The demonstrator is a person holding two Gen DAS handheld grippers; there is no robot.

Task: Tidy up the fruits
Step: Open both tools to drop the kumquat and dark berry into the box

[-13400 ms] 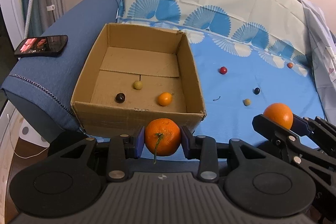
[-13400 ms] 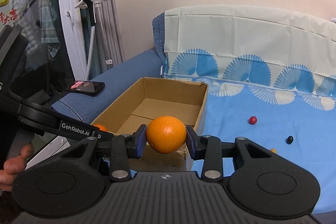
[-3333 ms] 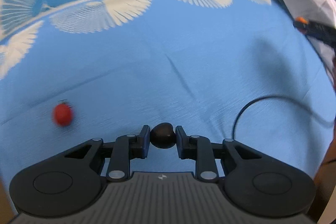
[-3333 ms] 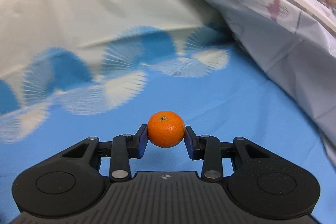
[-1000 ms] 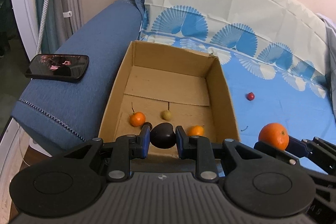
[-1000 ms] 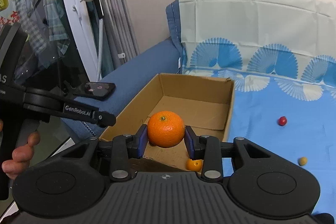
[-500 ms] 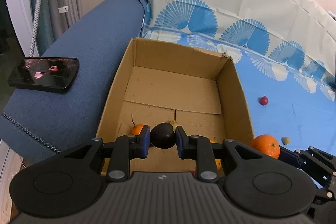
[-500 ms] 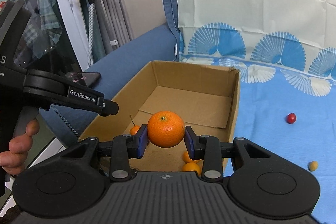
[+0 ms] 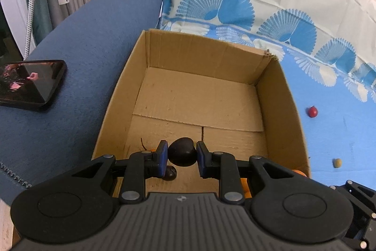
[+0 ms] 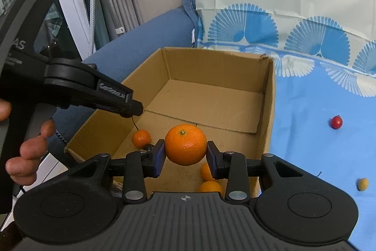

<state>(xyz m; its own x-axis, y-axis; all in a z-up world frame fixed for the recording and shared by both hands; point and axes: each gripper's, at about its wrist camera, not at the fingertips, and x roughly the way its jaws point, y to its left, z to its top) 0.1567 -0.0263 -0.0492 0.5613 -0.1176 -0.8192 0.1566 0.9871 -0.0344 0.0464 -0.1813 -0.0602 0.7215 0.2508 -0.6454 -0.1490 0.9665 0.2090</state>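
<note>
Above, both grippers hold fruit over the open cardboard box (image 9: 277, 95).

Left gripper (image 9: 181, 158) — jaws nearly closed, blue pads pressed on a dark fruit (image 9: 182, 154) above the box's near end; a second dark fruit (image 9: 170, 173) lies on the box floor just below it. Right gripper (image 10: 185, 158) — jaws clamped on a mandarin (image 10: 185, 144) over the near part of the box, where a small stemmed orange fruit (image 10: 141, 138) and two more orange fruits (image 10: 210, 186) rest on the cardboard floor. On the blue sheet (image 10: 317, 145) beside the box lie a red fruit (image 10: 336, 122) and a yellowish fruit (image 10: 362, 184), well apart. A phone (image 9: 28, 84) lies on the sofa arm (image 9: 82, 51).
</note>
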